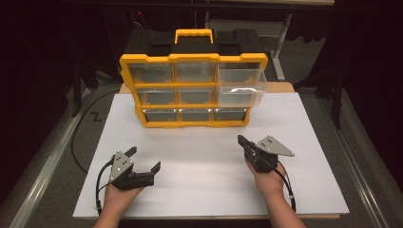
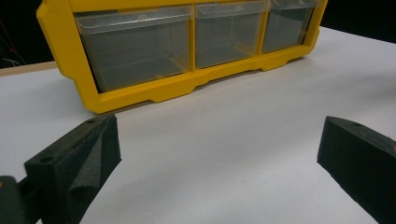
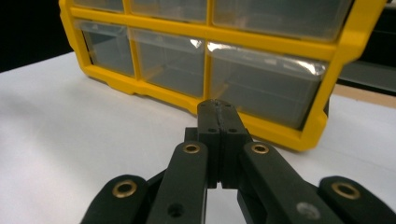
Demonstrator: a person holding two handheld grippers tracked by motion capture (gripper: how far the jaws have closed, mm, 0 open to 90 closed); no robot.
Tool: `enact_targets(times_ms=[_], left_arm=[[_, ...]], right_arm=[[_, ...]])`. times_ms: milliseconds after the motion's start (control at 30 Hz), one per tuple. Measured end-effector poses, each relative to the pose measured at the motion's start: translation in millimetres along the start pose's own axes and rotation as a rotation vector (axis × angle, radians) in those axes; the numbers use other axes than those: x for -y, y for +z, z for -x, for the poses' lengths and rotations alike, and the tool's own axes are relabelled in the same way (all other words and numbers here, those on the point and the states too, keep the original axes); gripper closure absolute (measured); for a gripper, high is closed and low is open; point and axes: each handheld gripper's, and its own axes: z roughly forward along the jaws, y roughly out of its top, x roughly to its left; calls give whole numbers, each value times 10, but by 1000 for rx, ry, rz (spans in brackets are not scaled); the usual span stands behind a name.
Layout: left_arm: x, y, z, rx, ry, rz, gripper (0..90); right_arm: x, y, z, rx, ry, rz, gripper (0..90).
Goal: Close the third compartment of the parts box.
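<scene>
Light fell from above onto the white board (image 1: 199, 156), which showed bright and even, while the surrounding room lay nearly black. The yellow drawer cabinet (image 1: 192, 90) cast a soft shadow along its base. Glare streaked the pulled-out clear drawer (image 1: 241, 87) and the drawer fronts in the right gripper view. In the left gripper view the near pads (image 2: 74, 163) were soft; both gripper views looked slightly grainy.

organizer (image 2: 187, 51) top rows cut off by upper edge in left gripper view | drawer contents (image 1: 195, 96) too small to be told | left gripper's jaws clipped at lower corners
</scene>
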Motion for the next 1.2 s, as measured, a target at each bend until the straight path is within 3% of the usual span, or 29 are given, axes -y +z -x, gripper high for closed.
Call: enact_targets(times_ms=[333,1200], left_arm=[[3,-12,-11,-1,6,8,3],[-7,-38,-18,12,-10,30,3]], right_arm=[[-185,-4,-118,-22,12,56,900],[-829,-96,-120,7,-1,180,900]])
